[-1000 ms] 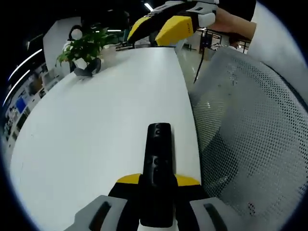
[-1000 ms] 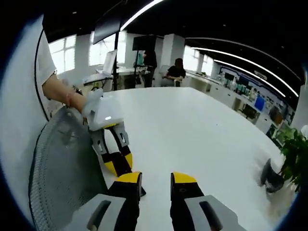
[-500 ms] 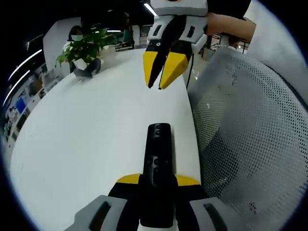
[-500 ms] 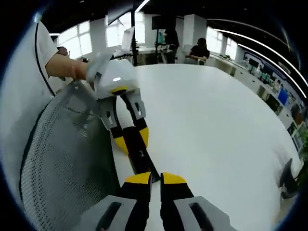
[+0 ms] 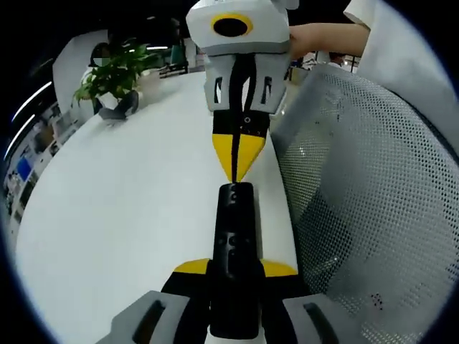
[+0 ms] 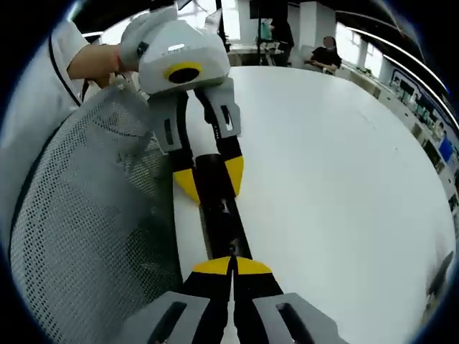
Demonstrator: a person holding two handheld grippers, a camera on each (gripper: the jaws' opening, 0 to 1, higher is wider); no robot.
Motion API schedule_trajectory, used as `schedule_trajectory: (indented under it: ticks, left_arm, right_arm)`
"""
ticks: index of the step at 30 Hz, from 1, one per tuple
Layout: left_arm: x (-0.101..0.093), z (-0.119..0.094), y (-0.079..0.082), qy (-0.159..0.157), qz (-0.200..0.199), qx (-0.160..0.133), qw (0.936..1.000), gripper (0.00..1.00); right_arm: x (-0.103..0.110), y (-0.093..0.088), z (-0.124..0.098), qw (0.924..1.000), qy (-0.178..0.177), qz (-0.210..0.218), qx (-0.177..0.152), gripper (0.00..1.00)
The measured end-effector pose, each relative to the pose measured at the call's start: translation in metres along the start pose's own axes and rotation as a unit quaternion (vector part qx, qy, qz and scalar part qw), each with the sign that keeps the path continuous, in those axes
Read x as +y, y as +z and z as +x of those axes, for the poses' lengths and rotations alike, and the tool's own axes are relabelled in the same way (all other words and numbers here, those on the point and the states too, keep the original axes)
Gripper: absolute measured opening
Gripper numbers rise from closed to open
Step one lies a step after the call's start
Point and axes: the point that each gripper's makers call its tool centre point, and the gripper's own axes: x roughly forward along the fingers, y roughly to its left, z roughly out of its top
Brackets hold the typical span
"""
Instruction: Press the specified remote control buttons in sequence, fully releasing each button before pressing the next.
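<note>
A black remote control [image 5: 235, 222] juts forward above the white table [image 5: 122, 201], and my left gripper [image 5: 235, 269] is shut on its near half with yellow pads on both sides. My right gripper [image 5: 237, 168] comes down from the top of the left gripper view, jaws shut, its yellow tips meeting the remote's far end. In the right gripper view the same remote [image 6: 224, 218] runs from my right gripper [image 6: 231, 264], shut with its tips on the end of the remote, back to my left gripper [image 6: 209, 183], which clamps it.
A grey mesh chair back [image 5: 358, 201] stands close along the table's edge, also seen as the mesh chair [image 6: 86, 215]. A potted plant [image 5: 115, 75] sits at the far end. A person's hand [image 5: 323, 36] holds the right gripper. People sit at distant desks [image 6: 326, 54].
My right gripper has shut its jaws and swung down until its tips rest on the remote's far end. The left gripper has kept its hold on the remote.
</note>
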Motion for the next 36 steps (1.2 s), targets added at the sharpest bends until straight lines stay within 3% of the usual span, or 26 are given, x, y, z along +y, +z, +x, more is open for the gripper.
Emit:
schedule_trajectory:
  ticks: [7, 15, 17, 20, 24, 26, 30, 36]
  left_arm:
    - [0.000, 0.001, 0.001, -0.006, 0.006, 0.013, 0.9999, 0.24]
    - [0.000, 0.001, 0.001, -0.005, 0.003, 0.037, 0.9993, 0.24]
    - [0.000, 0.002, 0.001, -0.005, 0.002, 0.040, 0.9992, 0.24]
    - [0.000, 0.003, 0.001, -0.003, -0.002, 0.049, 0.9988, 0.24]
    - [0.001, 0.003, 0.002, 0.003, -0.008, 0.061, 0.9981, 0.25]
    - [0.001, 0.003, 0.001, 0.004, -0.009, 0.067, 0.9977, 0.25]
    - [0.001, 0.003, 0.001, 0.005, -0.012, 0.078, 0.9969, 0.25]
    - [0.001, 0.003, 0.001, 0.006, -0.013, 0.086, 0.9962, 0.25]
  right_arm:
    - [0.000, -0.002, 0.002, 0.9995, -0.016, -0.016, 0.022, 0.00]
    - [-0.001, -0.003, 0.006, 0.9949, -0.030, -0.037, 0.089, 0.00]
    - [-0.001, -0.003, 0.006, 0.9946, -0.032, -0.021, 0.096, 0.00]
    - [-0.003, -0.004, 0.005, 0.9963, -0.030, -0.006, 0.080, 0.00]
    - [-0.002, -0.002, 0.003, 0.9992, -0.020, 0.034, -0.004, 0.00]
    - [-0.002, -0.002, 0.002, 0.9978, -0.016, 0.060, -0.023, 0.00]
    - [0.001, -0.001, 0.002, 0.9978, -0.012, 0.060, -0.025, 0.00]
    - [0.007, 0.009, 0.008, 0.9995, -0.020, 0.007, -0.022, 0.00]
